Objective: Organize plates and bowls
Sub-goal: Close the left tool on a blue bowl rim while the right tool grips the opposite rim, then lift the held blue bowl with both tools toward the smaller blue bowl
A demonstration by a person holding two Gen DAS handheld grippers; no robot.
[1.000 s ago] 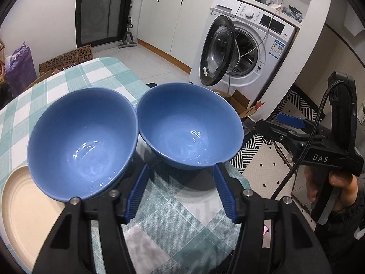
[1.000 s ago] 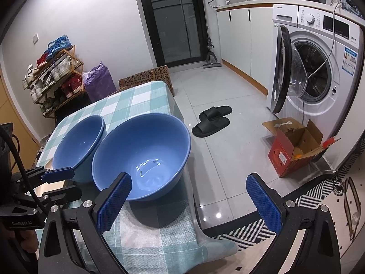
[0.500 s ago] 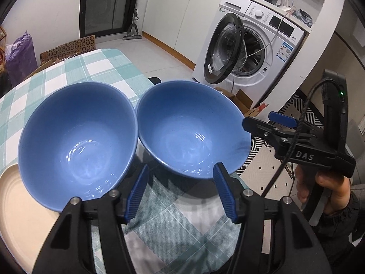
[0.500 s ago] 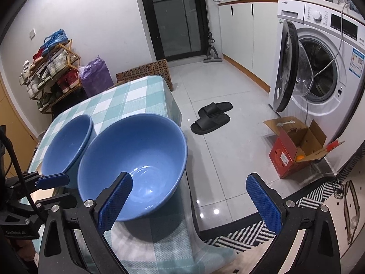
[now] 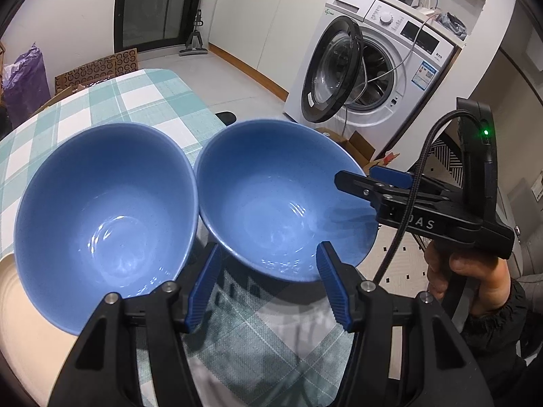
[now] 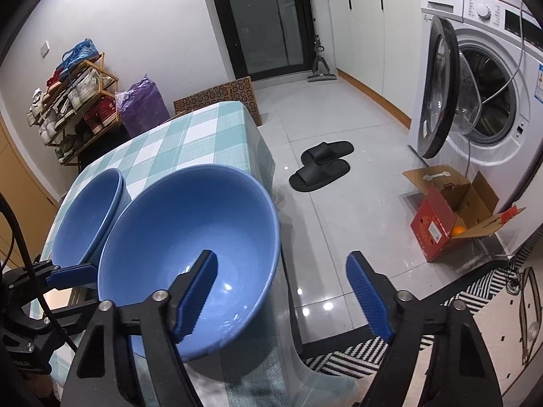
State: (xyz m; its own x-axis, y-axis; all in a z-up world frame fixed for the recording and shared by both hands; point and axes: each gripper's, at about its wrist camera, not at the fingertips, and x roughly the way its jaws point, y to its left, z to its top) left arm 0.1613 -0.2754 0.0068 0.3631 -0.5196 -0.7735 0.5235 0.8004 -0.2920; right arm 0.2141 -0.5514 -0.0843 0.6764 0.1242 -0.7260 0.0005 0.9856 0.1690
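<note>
Two blue bowls stand side by side on the checked tablecloth (image 5: pixel 146 101). The left bowl (image 5: pixel 101 210) (image 6: pixel 88 217) rests partly over a cream plate (image 5: pixel 20 322). The right bowl (image 5: pixel 281 200) (image 6: pixel 190 244) sits at the table's edge. My right gripper (image 6: pixel 283 298) (image 5: pixel 390 183) straddles that bowl's right rim: one blue finger (image 6: pixel 197 291) hangs inside the bowl, the other is outside over the floor. Its jaws are closing and the pads are not pressing on the rim. My left gripper (image 5: pixel 268 288) (image 6: pixel 68 273) stands open just before the right bowl's near side, holding nothing.
The table ends right beside the right bowl. Beyond it on the tiled floor lie black slippers (image 6: pixel 320 166) and an open cardboard box (image 6: pixel 454 213). A washing machine (image 6: pixel 485 95) stands with its door open. A shoe rack (image 6: pixel 74 98) stands by the far wall.
My right gripper has moved in over the right bowl and its jaws have narrowed, so one finger now hangs inside the bowl. The left gripper has hardly moved.
</note>
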